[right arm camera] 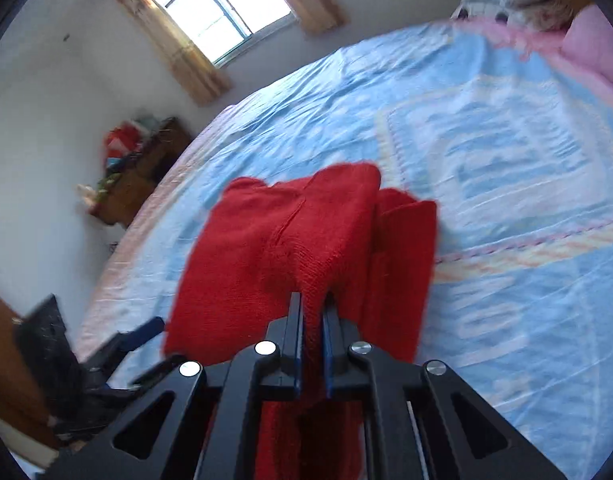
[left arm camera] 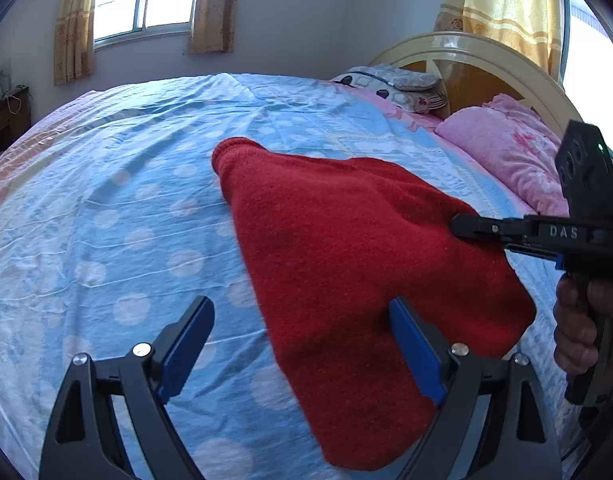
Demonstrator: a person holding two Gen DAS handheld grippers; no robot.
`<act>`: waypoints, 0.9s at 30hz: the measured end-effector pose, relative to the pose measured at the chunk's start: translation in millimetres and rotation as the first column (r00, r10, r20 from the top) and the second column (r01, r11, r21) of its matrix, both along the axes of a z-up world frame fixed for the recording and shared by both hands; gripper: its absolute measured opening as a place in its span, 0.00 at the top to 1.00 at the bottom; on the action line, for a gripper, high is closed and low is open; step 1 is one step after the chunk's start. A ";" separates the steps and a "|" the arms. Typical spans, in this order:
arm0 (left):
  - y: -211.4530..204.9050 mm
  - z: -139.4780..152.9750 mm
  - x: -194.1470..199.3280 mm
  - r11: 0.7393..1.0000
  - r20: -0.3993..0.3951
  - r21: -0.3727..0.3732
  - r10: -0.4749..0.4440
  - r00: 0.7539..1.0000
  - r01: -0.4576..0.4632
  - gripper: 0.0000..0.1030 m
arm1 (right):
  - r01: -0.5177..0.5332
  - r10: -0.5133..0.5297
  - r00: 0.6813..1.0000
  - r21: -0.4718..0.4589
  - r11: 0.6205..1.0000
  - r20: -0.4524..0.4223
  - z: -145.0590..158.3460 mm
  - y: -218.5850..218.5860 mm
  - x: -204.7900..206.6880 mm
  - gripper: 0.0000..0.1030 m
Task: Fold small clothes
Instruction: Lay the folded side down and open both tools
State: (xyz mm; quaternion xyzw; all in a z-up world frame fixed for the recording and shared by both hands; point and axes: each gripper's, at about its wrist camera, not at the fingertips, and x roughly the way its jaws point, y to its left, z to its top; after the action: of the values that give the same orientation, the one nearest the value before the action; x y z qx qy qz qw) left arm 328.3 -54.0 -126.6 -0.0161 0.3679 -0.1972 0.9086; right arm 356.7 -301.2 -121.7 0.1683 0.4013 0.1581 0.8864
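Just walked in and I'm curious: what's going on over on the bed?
A person is folding a red knitted garment on the blue dotted bedsheet, using a handheld gripper in each hand. The right gripper is shut on a pinch of the garment's fabric and has it lifted. The left gripper is open, holding nothing, its fingers straddling the garment's near edge. The fold looks only partly done.
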 end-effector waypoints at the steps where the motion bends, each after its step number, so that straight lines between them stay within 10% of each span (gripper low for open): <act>1: -0.8 -1.3 -1.3 1.000 0.001 -0.007 -0.009 1.000 0.009 0.11 | 0.014 -0.013 1.000 -0.005 1.000 0.008 0.4 -2.5 -2.4 0.94; 10: -7.9 -18.2 -1.3 0.999 -0.047 -0.012 -0.037 0.998 0.037 0.00 | 0.065 -0.065 0.998 -0.003 0.998 -0.025 -20.1 -25.5 -9.0 0.93; 13: -9.3 -21.2 0.1 0.999 -0.070 -0.016 -0.046 0.996 0.045 0.00 | 0.078 -0.079 0.997 -0.047 0.996 -0.023 -12.7 -23.1 -6.3 0.76; 20: -13.5 -24.2 -1.0 0.997 -0.083 -0.004 -0.071 0.994 0.071 0.00 | 0.028 0.007 0.982 -0.182 0.983 0.190 42.6 25.2 -12.1 0.62; 27: -9.5 -29.2 2.7 0.997 -0.127 -0.029 -0.069 0.989 0.066 0.00 | -0.123 0.123 0.992 -0.256 0.959 -0.016 -1.0 53.3 38.2 0.58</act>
State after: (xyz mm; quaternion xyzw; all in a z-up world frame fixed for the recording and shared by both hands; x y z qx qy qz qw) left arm 331.0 -63.5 -155.8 -0.0275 0.4234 -0.2308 0.8756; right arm 394.9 -247.9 -122.6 0.0270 0.4280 0.1595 0.8892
